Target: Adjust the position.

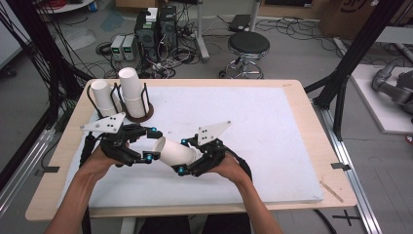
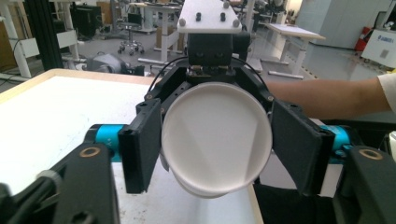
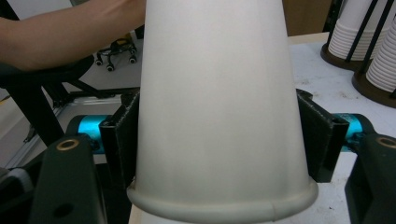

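Observation:
A white paper cup lies level above the white table top, held between both grippers. My right gripper is shut on it: in the right gripper view the black pads press both sides of the cup just above its rolled rim. My left gripper faces the cup's narrow base. In the left gripper view the round base sits between the left gripper's black pads, which stand close beside it without squeezing it. Behind the cup shows the right gripper's grey plate.
Two wire holders with stacks of white cups stand at the table's far left corner, also in the right gripper view. A black stool and computer cases are on the floor beyond the table.

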The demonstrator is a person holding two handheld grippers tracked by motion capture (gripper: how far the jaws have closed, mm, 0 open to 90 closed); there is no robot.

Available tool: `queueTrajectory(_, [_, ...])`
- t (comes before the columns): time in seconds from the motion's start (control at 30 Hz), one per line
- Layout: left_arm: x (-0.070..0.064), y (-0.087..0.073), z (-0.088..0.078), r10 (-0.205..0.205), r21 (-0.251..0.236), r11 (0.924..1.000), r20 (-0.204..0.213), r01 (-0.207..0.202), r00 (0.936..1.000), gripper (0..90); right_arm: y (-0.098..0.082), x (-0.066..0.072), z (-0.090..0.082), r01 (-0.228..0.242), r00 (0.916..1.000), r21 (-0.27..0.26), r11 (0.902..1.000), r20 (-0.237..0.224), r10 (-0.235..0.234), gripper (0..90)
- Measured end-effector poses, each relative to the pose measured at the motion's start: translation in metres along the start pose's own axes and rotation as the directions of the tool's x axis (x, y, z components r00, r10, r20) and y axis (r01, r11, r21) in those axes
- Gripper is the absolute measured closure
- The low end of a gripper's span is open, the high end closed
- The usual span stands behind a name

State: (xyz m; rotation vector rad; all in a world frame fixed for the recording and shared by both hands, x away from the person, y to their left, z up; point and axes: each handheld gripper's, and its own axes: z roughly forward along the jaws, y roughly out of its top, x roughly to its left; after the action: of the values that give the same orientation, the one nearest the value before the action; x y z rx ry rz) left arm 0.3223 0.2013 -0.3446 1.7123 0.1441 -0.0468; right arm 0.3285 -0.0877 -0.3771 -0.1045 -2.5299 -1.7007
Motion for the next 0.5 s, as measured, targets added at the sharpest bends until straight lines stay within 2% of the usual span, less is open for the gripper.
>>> queueTrajectory(0.03, [0.0005, -0.0004, 0.0010, -0.010, 0.003, 0.9999, -0.011, 0.010, 0.9999, 20.7, 0.0001, 0.0002, -0.0006, -0.002, 1.0000, -0.003, 1.0000, 0.003, 0.002, 27.9])
queueTrajectory(0.1, [0.0013, -0.0011, 0.0024, -0.022, -0.006, 0.9997, -0.022, 0.022, 0.9995, 12.7, 0.0004, -0.0004, -0.0020, -0.003, 0.9999, -0.009, 1.0000, 0.012, 0.004, 27.9])
queueTrajectory(0.13, [0.0013, -0.0011, 0.0024, -0.022, -0.006, 0.9997, -0.022, 0.022, 0.9995, 8.5, 0.0000, -0.0006, -0.0025, -0.008, 0.9999, -0.010, 0.9999, 0.013, 0.008, 27.9])
queueTrajectory(0.17, [0.0015, -0.0010, 0.0029, -0.028, -0.014, 0.9995, -0.002, 0.028, 0.9996, 5.1, -0.0001, -0.0005, -0.0032, -0.009, 0.9998, -0.006, 0.9999, 0.016, 0.009, 27.9])
queueTrajectory(0.23, [0.0009, -0.0009, 0.0029, -0.023, -0.016, 0.9996, 0.002, 0.023, 0.9997, 5.1, -0.0006, -0.0008, -0.0046, -0.016, 0.9996, 0.000, 0.9999, 0.022, 0.016, 27.9])
queueTrajectory(0.3, [-0.0010, -0.0003, 0.0026, -0.017, -0.006, 0.9998, 0.029, 0.017, 0.9994, 5.1, -0.0010, -0.0010, -0.0061, -0.018, 0.9995, 0.000, 0.9998, 0.028, 0.018, 27.9])
queueTrajectory(0.33, [-0.0010, -0.0003, 0.0026, -0.017, -0.006, 0.9998, 0.029, 0.017, 0.9994, 5.1, -0.0011, -0.0014, -0.0069, -0.016, 0.9995, 0.001, 0.9999, 0.026, 0.016, 27.9])
queueTrajectory(0.37, [-0.0010, -0.0002, 0.0028, -0.034, 0.003, 0.9994, 0.010, 0.034, 0.9994, 5.1, -0.0012, -0.0010, -0.0078, -0.026, 0.9992, 0.001, 0.9997, 0.030, 0.026, 27.9])
queueTrajectory(0.4, [-0.0010, -0.0002, 0.0028, -0.034, 0.003, 0.9994, 0.010, 0.034, 0.9994, 5.1, -0.0012, -0.0010, -0.0078, -0.026, 0.9992, 0.001, 0.9997, 0.030, 0.026, 27.9])
queueTrajectory(0.5, [0.0001, -0.0006, 0.0026, -0.022, 0.023, 0.9995, -0.033, 0.023, 0.9992, 5.1, -0.0015, -0.0013, -0.0093, -0.018, 0.9992, 0.007, 0.9998, 0.036, 0.017, 27.8])
